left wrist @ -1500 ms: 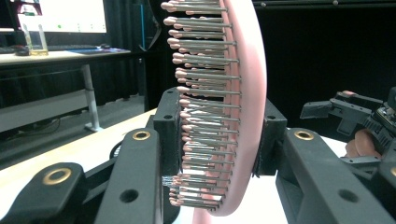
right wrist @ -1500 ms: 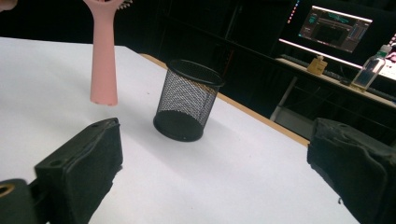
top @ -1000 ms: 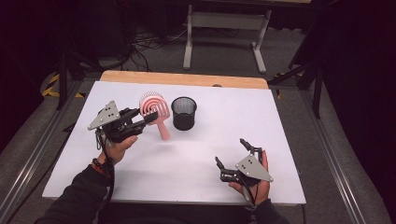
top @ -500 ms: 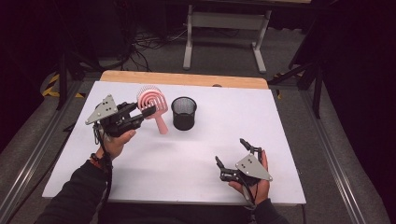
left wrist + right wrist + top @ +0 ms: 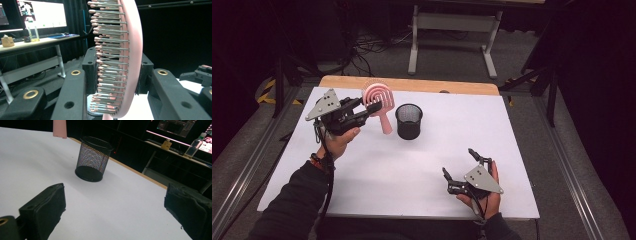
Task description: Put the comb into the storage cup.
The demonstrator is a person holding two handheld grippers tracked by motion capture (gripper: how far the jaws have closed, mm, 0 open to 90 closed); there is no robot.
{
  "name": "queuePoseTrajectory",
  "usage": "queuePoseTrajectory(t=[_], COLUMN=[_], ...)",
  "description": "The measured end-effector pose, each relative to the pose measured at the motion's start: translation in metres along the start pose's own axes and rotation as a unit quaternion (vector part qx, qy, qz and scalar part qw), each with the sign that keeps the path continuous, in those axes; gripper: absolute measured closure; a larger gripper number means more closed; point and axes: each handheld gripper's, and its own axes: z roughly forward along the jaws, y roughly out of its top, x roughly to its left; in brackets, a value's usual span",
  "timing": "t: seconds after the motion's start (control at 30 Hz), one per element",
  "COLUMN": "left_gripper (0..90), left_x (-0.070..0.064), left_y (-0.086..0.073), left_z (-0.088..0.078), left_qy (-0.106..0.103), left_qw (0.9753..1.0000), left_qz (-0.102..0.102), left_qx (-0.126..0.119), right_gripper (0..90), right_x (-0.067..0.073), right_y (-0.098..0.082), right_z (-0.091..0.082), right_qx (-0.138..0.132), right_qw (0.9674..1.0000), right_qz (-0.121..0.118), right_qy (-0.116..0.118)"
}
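A pink hairbrush [image 5: 374, 95] hangs above the white table [image 5: 412, 190], left of a black mesh cup [image 5: 408, 121]. My left gripper [image 5: 371, 107] is shut on the brush's round head, and the handle points down and toward the cup. In the left gripper view the pads clamp the bristled head [image 5: 125, 50] from both sides. My right gripper [image 5: 457, 161] rests open near the table's front right, with nothing between its jaws. From the right gripper view [image 5: 115, 202] the mesh cup [image 5: 92, 158] stands upright ahead, and the brush handle's tip [image 5: 59, 128] hangs at the top left.
A wooden strip [image 5: 412, 84] runs along the table's far edge. Behind it stands a grey metal frame [image 5: 452, 30] on the floor with cables nearby. Rails [image 5: 562, 160] flank the table's sides. White tabletop lies bare between the cup and my right gripper.
My left gripper has risen with the hairbrush, lifting it higher above the table and slightly away from me. The right gripper has stayed still.
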Motion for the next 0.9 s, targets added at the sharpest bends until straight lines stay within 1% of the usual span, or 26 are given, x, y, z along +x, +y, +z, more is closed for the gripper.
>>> queuePoseTrajectory(t=[0.1,0.17,0.23,0.43,0.53,0.6,0.67,0.77,0.9], left_gripper=[63.3,63.4,63.3,63.3,63.3,63.3,63.3,63.3,63.3], left_x=[0.001,0.002,0.002,0.003,0.002,0.001,0.001,0.002,0.002], left_y=[0.004,0.008,0.01,0.018,0.025,0.026,0.027,0.027,0.026], left_z=[0.004,0.007,0.008,0.016,0.024,0.026,0.033,0.04,0.048], left_qy=[-0.001,-0.001,-0.001,-0.002,-0.003,-0.004,-0.004,-0.01,-0.01], left_qw=[1.0,1.0,1.0,0.9999,0.9998,0.9998,0.9998,0.9998,0.9998], left_qz=[0.003,0.005,0.007,0.011,0.019,0.02,0.02,0.018,0.017], left_qx=[-0.001,-0.001,-0.001,-0.004,0.0,0.001,0.0,0.001,0.003], right_gripper=[4.8,5.6,5.6,5.0,5.0,5.0,5.5,5.5,5.5], right_x=[0.0,0.0,-0.001,-0.001,-0.001,-0.001,-0.002,-0.003,-0.003], right_y=[0.0,0.0,0.0,0.0,0.0,0.0,0.0,0.0,0.0], right_z=[0.0,-0.001,-0.002,-0.001,-0.001,-0.001,-0.003,-0.004,-0.004], right_qx=[0.001,-0.004,-0.007,-0.003,-0.003,-0.003,-0.006,-0.008,-0.008], right_qw=[1.0,1.0,0.9999,1.0,1.0,1.0,0.9999,0.9999,0.9999], right_qz=[-0.001,-0.001,0.001,0.003,0.002,0.002,0.003,0.005,0.007], right_qy=[0.001,-0.006,-0.007,0.001,0.004,0.002,-0.008,-0.009,-0.007])
